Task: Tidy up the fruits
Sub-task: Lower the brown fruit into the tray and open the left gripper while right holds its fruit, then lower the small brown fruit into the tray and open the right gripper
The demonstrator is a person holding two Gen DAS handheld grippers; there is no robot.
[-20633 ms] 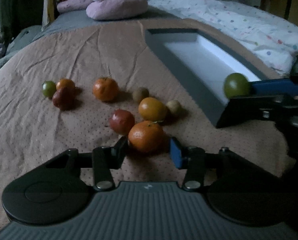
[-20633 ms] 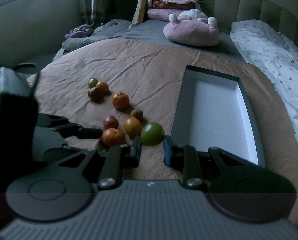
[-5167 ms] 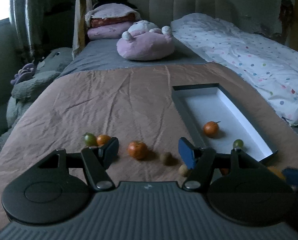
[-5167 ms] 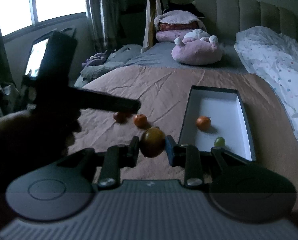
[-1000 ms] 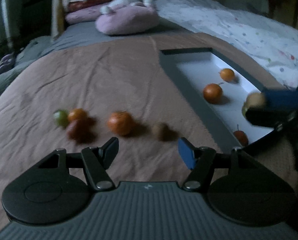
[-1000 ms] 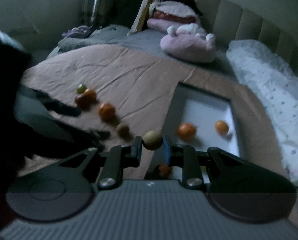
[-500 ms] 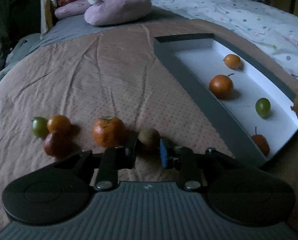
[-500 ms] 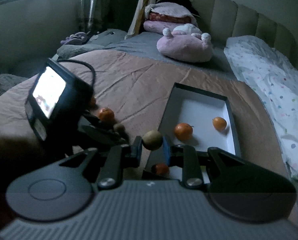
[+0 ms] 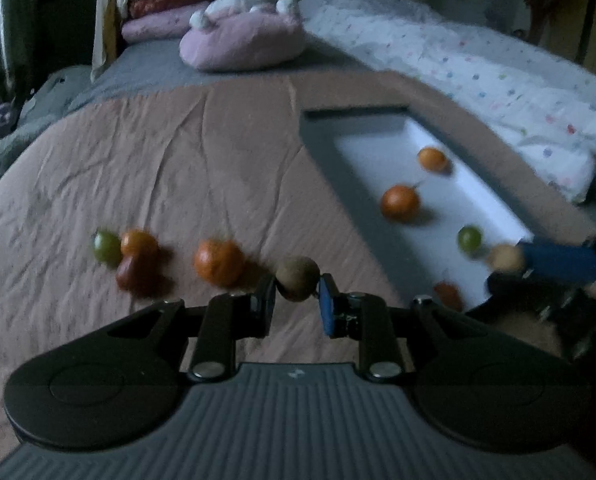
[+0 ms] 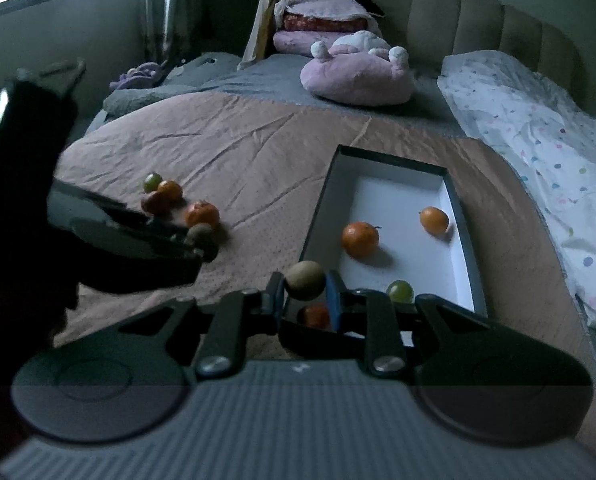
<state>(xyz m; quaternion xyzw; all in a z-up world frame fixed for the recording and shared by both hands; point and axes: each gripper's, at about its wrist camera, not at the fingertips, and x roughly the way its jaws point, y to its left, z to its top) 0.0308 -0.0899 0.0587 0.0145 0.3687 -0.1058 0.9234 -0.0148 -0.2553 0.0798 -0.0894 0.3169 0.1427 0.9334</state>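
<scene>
Left gripper (image 9: 297,298) clenched on brown fruit (image 9: 298,279), just off bedspread (image 9: 178,168) near tray's (image 10: 470,256) near-left corner. Right gripper (image 10: 307,294) grasps second brown fruit (image 10: 305,275) above tray's near edge. Risk: round fruit slips from pads; grippers collide over tray.

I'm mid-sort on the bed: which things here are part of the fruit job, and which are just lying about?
Job:
- grey box with white floor, holding four fruits
- brown kiwi in left gripper
- tan round fruit in right gripper
- loose orange tangerine and cluster of three small fruits on the blanket

Lying about:
- pink plush toy
- polka-dot white duvet
- stacked pink pillows
</scene>
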